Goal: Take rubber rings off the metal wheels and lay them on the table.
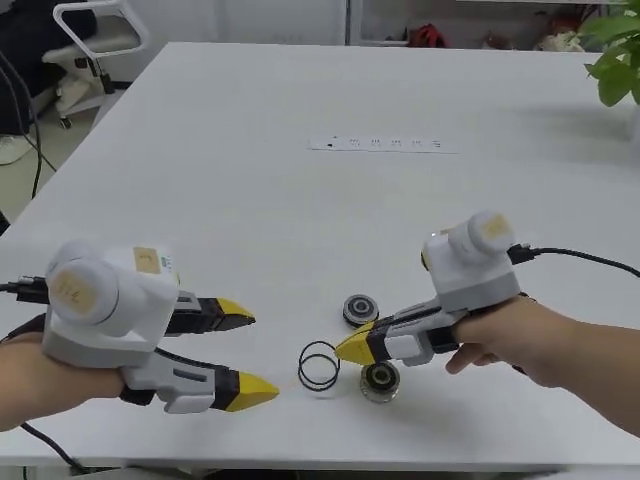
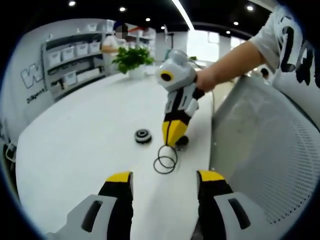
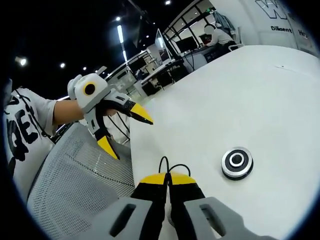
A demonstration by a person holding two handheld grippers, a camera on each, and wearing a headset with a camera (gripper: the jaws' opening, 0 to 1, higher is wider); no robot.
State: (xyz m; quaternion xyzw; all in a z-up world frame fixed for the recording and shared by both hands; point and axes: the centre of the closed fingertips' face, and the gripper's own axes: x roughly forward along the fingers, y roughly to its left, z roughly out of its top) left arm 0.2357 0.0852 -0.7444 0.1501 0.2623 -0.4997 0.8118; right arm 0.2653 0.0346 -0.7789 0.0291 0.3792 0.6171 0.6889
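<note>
We see two thin black rubber rings lying flat and overlapping on the white table, close to its near edge and between the two grippers. Two small round metal wheels sit just beside them. The far wheel stands in the open, a dark band around a bright hub. The near wheel is partly hidden under the right gripper. That gripper's yellow-tipped jaws are pressed together, and their point touches the right side of the rings; we cannot tell whether a ring is pinched between them. The left gripper is to the left of the rings, apart from them, with its jaws spread wide. The table edge runs just below both grippers, and in the gripper views a grey mesh chair stands right against that edge. Beyond the wheels the tabletop stretches broad and open up to a strip of sockets set in its surface. A leafy plant is at the far right corner.
</note>
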